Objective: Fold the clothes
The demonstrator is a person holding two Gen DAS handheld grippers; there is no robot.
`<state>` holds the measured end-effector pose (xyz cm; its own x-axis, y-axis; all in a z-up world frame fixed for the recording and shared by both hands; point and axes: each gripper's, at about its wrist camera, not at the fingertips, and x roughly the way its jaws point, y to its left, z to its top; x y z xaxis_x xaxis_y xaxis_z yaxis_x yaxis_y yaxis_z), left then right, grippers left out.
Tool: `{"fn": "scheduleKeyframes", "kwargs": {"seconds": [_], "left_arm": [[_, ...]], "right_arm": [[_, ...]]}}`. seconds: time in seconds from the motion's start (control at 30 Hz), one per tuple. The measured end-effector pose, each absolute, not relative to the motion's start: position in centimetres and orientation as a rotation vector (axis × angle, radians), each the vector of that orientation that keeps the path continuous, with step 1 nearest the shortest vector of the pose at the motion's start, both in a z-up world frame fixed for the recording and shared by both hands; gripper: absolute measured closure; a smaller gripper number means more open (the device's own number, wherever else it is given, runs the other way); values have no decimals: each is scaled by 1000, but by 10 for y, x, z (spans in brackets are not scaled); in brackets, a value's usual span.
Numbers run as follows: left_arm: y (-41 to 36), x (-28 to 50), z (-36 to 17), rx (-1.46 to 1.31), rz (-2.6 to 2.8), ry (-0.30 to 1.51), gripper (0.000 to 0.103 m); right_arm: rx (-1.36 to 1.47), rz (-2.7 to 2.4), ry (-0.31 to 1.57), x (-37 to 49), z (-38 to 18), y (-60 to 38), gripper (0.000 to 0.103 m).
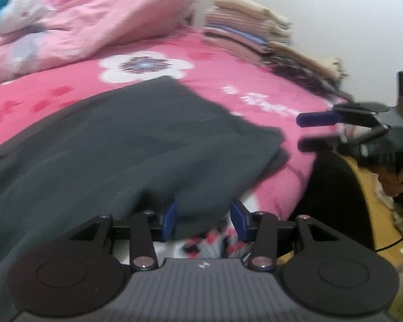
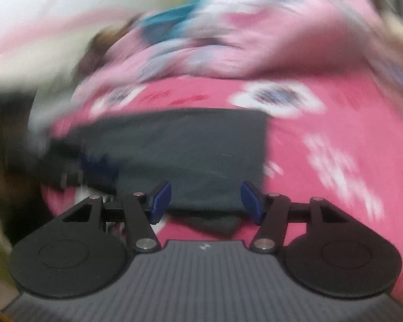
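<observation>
Your garment (image 1: 137, 139) is plain dark grey. The sheet (image 1: 228, 61) under it is hot pink with red crosses, white lettering and a white flower whose centre is dark and patterned. The quilt (image 1: 75, 18) is paler pink and white, with a teal patch that may be another cloth. The stack (image 1: 244, 29) shows beige, cream and blue layers. Your pads (image 1: 171, 220) are blue on black arms.

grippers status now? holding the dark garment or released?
Left gripper: open, nothing gripped; dark garment lies just ahead.
Right gripper: open, empty, above the garment's edge.
</observation>
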<state>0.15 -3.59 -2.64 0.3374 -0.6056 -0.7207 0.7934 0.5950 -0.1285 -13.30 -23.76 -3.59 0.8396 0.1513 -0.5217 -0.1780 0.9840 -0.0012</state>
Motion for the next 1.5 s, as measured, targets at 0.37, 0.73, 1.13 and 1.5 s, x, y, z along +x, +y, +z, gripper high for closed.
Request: {"fn": "scheduleKeyframes", "kwargs": {"seconds": [0.37, 0.73, 1.13, 1.5], "left_arm": [[74, 3, -35, 7, -562, 834, 57], [188, 28, -61, -618, -299, 810, 39], [202, 78, -52, -784, -334, 894, 99], [209, 80, -81, -762, -282, 998, 76]], "right_arm": [[-645, 420, 573, -95, -69, -128, 49], [-670, 373, 598, -81, -78, -121, 67], [67, 506, 638, -24, -9, -230, 102], [-338, 521, 740, -61, -47, -174, 82]]}}
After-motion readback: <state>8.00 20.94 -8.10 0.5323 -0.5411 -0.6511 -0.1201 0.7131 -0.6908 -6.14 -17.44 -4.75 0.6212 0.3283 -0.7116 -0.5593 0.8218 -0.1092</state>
